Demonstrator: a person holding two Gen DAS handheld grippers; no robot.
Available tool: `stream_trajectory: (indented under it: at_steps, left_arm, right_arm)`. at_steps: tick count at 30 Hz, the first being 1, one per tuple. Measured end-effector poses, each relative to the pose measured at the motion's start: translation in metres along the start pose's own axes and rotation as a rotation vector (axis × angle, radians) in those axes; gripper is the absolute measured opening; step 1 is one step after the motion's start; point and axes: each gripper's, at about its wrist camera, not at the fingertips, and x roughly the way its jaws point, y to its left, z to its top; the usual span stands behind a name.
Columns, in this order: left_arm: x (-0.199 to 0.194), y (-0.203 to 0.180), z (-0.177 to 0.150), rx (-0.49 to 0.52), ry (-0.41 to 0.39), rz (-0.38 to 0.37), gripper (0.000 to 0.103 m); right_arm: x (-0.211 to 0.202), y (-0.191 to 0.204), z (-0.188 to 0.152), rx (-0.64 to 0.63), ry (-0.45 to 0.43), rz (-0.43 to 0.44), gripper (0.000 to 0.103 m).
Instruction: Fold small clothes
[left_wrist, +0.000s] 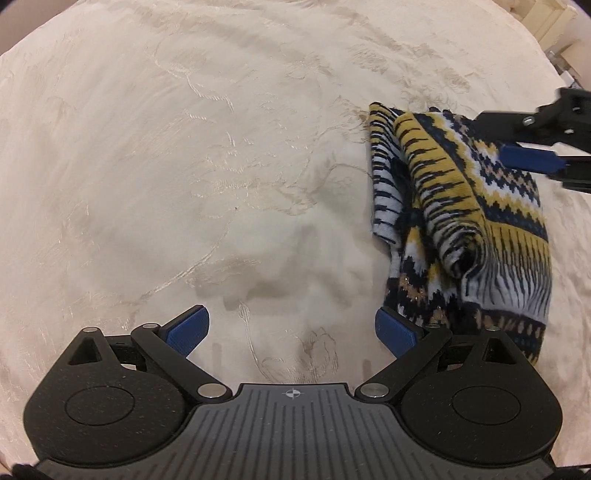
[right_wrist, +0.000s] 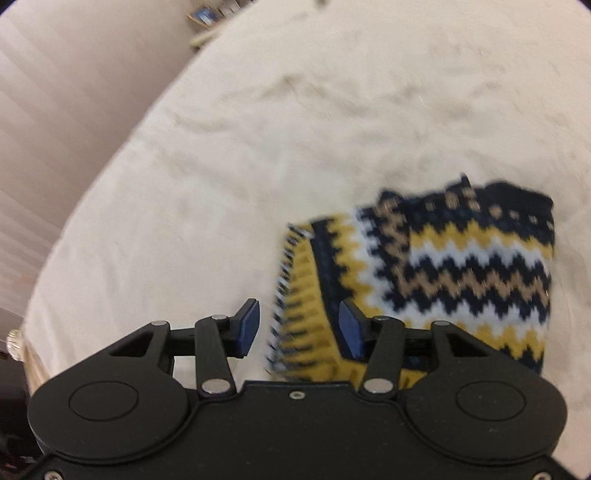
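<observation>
Knitted garment (left_wrist: 480, 221), patterned in navy, mustard, white and tan zigzags, lies partly folded on a cream embroidered bedspread (left_wrist: 184, 166), with one edge rolled over on top of the rest. Left claw (left_wrist: 291, 332) stands beside the garment's near corner, its jaws wide and holding nothing, above bare bedspread. Right claw (right_wrist: 299, 328) hovers over the garment's striped edge, its jaws parted about halfway, with the edge of the knit showing between them but not pinched; this view is blurred.

One knit garment (left_wrist: 476, 221), apparently; two claws (left_wrist: 291, 332)
</observation>
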Motion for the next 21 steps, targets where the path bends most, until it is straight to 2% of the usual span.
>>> stream_trajectory:
  at_steps: [3,8,11,13,14,17,21]
  left_arm:
    - [-0.002,0.000,0.005,0.006,-0.009,-0.011,0.098]
    - [-0.005,-0.004,0.020,0.025,-0.028,-0.047,0.098]
    - [-0.006,-0.008,0.029,0.036,-0.041,-0.067,0.098]
    - [-0.007,-0.011,0.035,0.037,-0.047,-0.082,0.098]
    - [-0.007,-0.013,0.038,0.036,-0.047,-0.092,0.098]
    - [-0.006,-0.020,0.046,0.036,-0.039,-0.125,0.098]
    - [-0.006,-0.030,0.056,0.045,-0.028,-0.154,0.098]
  right_arm:
    - [-0.015,-0.001,-0.005,-0.043,-0.044,-0.033,0.069]
    - [-0.027,0.001,-0.030,-0.255,-0.033,-0.151,0.070]
    - [-0.034,0.010,-0.058,-0.408,-0.027,-0.186,0.072]
    - [-0.040,0.017,-0.081,-0.480,-0.055,-0.217,0.080]
    - [-0.043,0.021,-0.093,-0.513,-0.069,-0.235,0.080]
    - [-0.043,0.039,-0.124,-0.635,-0.096,-0.277,0.080]
    - [-0.035,0.061,-0.161,-0.802,-0.084,-0.259,0.077]
